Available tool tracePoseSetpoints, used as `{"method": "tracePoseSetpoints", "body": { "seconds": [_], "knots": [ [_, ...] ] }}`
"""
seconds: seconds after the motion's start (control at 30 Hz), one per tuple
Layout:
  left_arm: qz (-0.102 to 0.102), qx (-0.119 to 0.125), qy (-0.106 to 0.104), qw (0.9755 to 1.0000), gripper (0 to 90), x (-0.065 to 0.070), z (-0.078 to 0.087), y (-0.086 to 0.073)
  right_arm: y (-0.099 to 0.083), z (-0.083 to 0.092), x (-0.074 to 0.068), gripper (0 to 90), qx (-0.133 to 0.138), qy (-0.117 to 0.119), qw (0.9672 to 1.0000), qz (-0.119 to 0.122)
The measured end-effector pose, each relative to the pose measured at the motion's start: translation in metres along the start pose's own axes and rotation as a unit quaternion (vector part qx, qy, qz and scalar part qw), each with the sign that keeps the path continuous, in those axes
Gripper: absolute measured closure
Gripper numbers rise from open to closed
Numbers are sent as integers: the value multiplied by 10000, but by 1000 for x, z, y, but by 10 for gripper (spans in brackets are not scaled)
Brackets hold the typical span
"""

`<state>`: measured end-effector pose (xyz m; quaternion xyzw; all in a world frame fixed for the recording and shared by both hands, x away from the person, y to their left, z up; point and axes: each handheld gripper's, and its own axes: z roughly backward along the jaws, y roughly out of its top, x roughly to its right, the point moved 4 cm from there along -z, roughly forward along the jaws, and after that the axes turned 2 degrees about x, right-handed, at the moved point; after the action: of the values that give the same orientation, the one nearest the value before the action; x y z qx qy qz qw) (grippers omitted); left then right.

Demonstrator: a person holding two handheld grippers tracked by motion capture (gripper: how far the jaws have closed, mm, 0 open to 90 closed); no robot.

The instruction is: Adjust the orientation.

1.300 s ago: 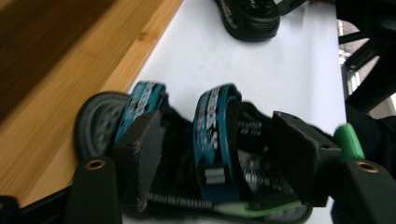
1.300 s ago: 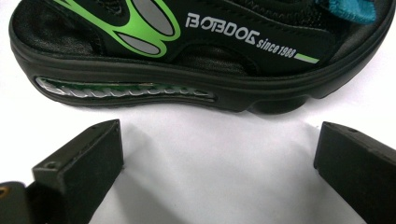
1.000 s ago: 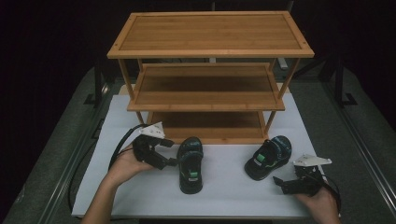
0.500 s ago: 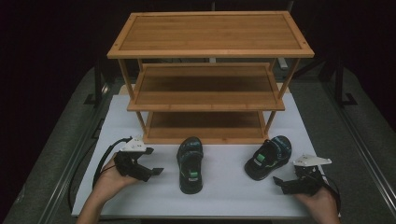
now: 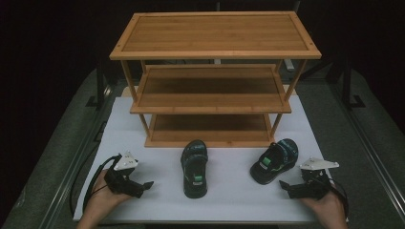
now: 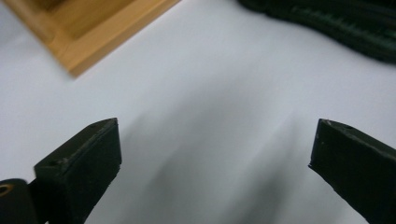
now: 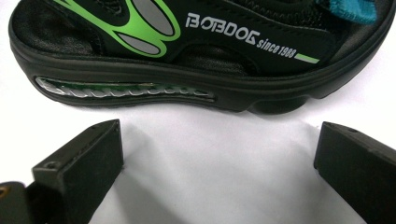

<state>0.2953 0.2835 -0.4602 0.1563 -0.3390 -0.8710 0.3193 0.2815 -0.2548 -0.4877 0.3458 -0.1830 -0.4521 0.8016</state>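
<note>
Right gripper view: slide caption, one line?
Open right gripper faces a black sandal lying side-on on the white mat.

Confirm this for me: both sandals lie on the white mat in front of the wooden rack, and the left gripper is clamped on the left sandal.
Not quite. The left gripper holds nothing: in the left gripper view its jaws stand wide apart over the bare white mat. Both sandals, left sandal and right sandal, do lie before the wooden rack.
</note>
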Motion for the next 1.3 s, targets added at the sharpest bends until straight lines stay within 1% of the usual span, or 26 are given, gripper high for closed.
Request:
{"method": "tracePoseSetpoints", "body": {
  "seconds": [0.13,0.23,0.27,0.3,0.33,0.37,0.4,0.43,0.47,0.6,0.67,0.7,0.77,0.8,0.87,0.9,1.0,1.03,1.07,1.1,1.13,1.17,1.2,1.23,1.27,1.3],
  "knots": [
    [68,7,142,9999,9,-2,1,-12,0,0,0,8,-21,5,10000,-4],
    [111,52,210,9997,9,-3,0,-16,1,0,0,8,-27,14,10000,-7],
    [113,35,209,9997,9,-3,-1,-17,1,0,0,8,-34,15,10000,2],
    [71,15,270,9996,9,-3,-3,-18,1,0,1,9,-40,27,10000,10],
    [66,49,274,9996,6,-3,-4,-20,2,1,1,13,-38,19,10000,20],
    [128,94,256,9995,0,-4,-5,-21,3,3,1,14,-13,37,10000,40],
    [315,167,108,9993,0,-7,-6,-24,7,7,1,14,33,19,10000,55],
    [315,167,108,9993,0,-7,-6,-24,7,7,1,14,33,19,10000,55],
    [405,177,48,9990,0,-8,-6,-25,10,11,-1,13,62,70,9999,37],
    [365,166,70,9992,0,-8,-6,-25,15,16,-5,14,63,113,9999,55],
    [366,168,69,9992,0,-8,-6,-25,23,24,-6,14,139,168,9998,42],
    [368,167,67,9992,0,-8,-6,-25,23,24,-6,14,139,168,9998,42],
    [371,168,66,9992,0,-8,-6,-25,28,30,-6,59,203,216,9996,38],
    [371,166,64,9992,0,-8,-6,-25,33,35,-6,63,290,246,9993,19],
    [373,167,61,9991,0,-8,-6,-25,35,36,-6,66,337,263,9991,32],
    [377,166,61,9991,0,-8,-6,-25,37,38,-6,76,356,336,9988,7],
    [374,161,65,9991,0,-8,-6,-25,40,40,-6,82,373,396,9985,-21],
    [372,160,66,9992,0,-8,-6,-25,41,41,-5,100,380,390,9985,-12],
    [371,161,69,9992,0,-8,-6,-25,43,41,-5,129,397,424,9983,-1],
    [372,160,65,9992,0,-8,-6,-25,45,42,-5,134,439,474,9979,-16],
    [371,163,69,9992,0,-8,-6,-25,49,41,-3,140,454,510,9977,-47],
    [370,163,68,9992,0,-8,-6,-25,49,41,-3,140,454,510,9977,-47],
    [374,164,63,9991,0,-8,-6,-25,55,41,-2,146,479,534,9974,-52],
    [376,165,62,9991,0,-8,-6,-25,55,41,-2,146,479,534,9974,-52],
    [377,166,61,9991,0,-8,-6,-25,61,40,-1,169,497,555,9972,-70],
    [377,166,61,9991,0,-8,-6,-25,61,40,-1,169,497,555,9972,-70]
  ]
}}
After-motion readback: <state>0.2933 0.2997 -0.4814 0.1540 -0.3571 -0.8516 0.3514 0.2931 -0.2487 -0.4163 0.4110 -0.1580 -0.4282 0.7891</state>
